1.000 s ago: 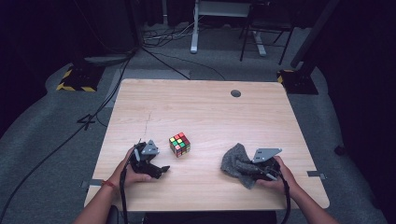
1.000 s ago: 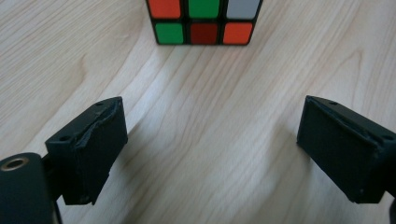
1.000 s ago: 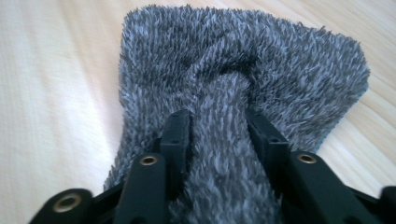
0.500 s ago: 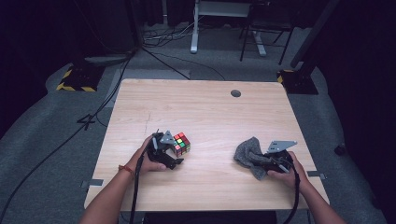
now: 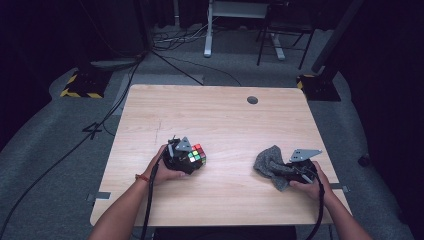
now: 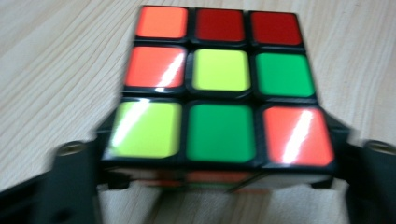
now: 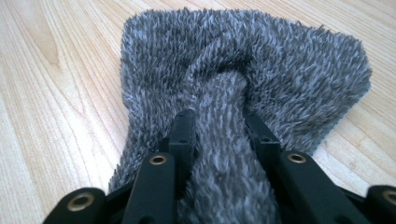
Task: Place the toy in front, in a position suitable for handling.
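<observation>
A scrambled Rubik's cube [image 5: 196, 154] rests on the wooden table [image 5: 225, 115], left of centre near the front. My left gripper [image 5: 190, 160] has just closed its jaws on the cube. In the left gripper view the cube [image 6: 219, 77] sits between both jaws, and the left gripper [image 6: 219, 161] clamps its lower row from either side. A fuzzy grey cloth [image 5: 267, 161] lies bunched at the front right. My right gripper [image 5: 286, 170] is shut on a fold of it. In the right gripper view the right gripper [image 7: 222, 123] pinches a ridge of the cloth [image 7: 289, 65], which spreads on the wood beyond.
A round cable hole [image 5: 252, 100] sits near the table's far edge. Beyond the table are floor cables [image 5: 165, 47], a white stand's legs [image 5: 207, 47] and a yellow-and-black striped base [image 5: 80, 86]. Bare wood lies between cube and cloth.
My left gripper moved right up to the cube and closed its jaws around it. My right gripper shifted a little to the right, dragging the cloth along.
</observation>
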Demonstrator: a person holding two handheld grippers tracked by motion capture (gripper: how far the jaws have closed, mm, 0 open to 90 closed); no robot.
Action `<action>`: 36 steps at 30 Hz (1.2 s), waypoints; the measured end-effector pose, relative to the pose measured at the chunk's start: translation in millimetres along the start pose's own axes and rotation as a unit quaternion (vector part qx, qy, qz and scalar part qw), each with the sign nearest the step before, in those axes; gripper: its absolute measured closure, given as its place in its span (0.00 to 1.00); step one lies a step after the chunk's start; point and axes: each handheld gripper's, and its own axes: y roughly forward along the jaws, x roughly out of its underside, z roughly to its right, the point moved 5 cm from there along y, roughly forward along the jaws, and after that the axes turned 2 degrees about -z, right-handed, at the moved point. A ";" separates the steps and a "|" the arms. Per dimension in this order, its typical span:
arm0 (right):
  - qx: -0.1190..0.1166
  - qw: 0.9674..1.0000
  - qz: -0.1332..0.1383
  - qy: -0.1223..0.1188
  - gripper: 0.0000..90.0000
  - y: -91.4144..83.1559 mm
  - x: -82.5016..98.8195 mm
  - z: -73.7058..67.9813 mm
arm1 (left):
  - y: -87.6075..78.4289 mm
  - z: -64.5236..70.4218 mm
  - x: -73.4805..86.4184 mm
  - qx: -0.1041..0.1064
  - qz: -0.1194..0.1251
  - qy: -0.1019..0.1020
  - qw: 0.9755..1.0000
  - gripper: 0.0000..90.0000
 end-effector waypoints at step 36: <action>-0.005 1.000 0.018 -0.003 0.85 -0.4 1.4 0.6 | 12.4 63.9 -12.5 0.104 -0.023 0.105 0.989 0.37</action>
